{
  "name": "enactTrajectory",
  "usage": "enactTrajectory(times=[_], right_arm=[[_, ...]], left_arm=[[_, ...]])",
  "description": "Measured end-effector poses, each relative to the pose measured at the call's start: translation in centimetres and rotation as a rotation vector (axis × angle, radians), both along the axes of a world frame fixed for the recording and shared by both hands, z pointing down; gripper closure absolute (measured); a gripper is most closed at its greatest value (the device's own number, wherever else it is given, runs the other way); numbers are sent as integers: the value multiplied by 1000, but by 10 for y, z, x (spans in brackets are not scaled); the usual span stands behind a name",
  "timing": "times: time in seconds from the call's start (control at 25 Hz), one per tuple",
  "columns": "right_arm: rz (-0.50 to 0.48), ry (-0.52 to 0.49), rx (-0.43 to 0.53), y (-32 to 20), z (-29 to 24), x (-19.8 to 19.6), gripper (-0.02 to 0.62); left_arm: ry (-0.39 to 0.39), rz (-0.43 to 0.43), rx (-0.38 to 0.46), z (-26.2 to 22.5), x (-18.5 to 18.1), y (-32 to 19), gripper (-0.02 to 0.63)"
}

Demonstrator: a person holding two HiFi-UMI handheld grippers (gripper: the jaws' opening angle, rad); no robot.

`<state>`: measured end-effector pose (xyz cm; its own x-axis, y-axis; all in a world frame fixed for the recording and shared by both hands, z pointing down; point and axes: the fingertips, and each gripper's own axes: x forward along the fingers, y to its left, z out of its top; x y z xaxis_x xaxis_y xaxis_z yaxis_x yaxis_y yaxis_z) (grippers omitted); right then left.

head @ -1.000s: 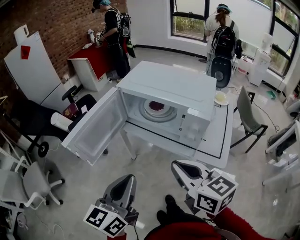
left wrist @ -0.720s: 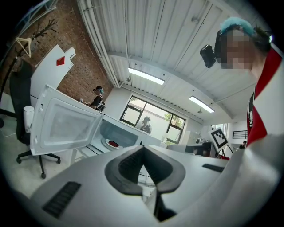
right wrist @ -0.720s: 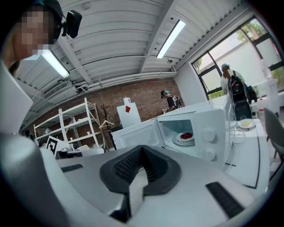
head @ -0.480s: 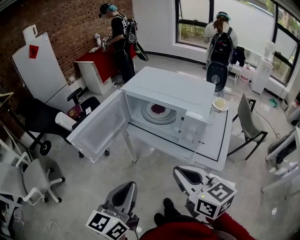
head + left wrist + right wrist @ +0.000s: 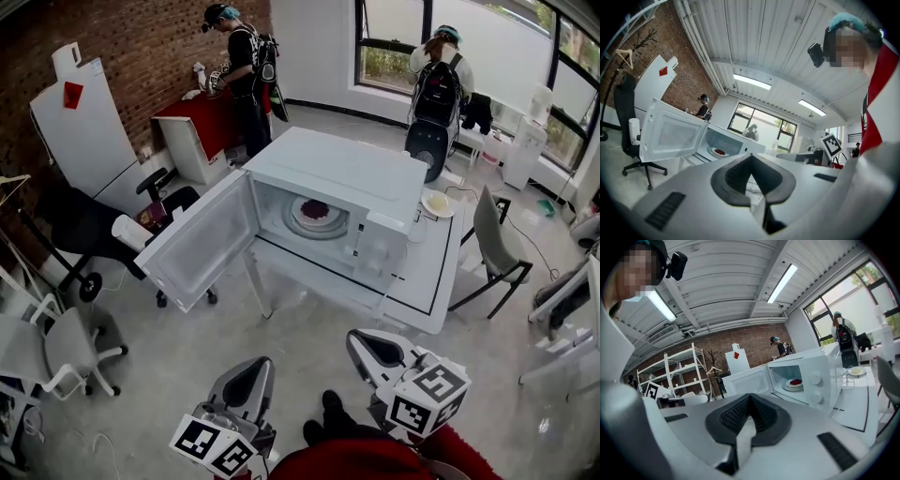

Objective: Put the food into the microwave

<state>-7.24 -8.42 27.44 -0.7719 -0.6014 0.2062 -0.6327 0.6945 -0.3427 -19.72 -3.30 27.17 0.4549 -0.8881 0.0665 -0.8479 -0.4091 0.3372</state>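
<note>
The left gripper (image 5: 751,157) and right gripper (image 5: 749,396) are held closed, nothing between the jaws. The food (image 5: 316,208) is seen well ahead of them, seemingly on a plate (image 5: 301,218), inside the open microwave (image 5: 349,173).

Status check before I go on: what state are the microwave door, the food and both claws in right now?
Microwave door: wide open.
Plate of food: inside the microwave.
Left claw: shut, empty.
Right claw: shut, empty.
Small dish: on the table, beside the microwave.
</note>
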Motion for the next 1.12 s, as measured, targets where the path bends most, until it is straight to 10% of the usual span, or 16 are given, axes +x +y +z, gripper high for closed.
enactTrajectory(times=[1.12], right_arm=[[-7,66,5,19,19,5,583]], left_arm=[[30,-54,-35,16,5,24,597]])
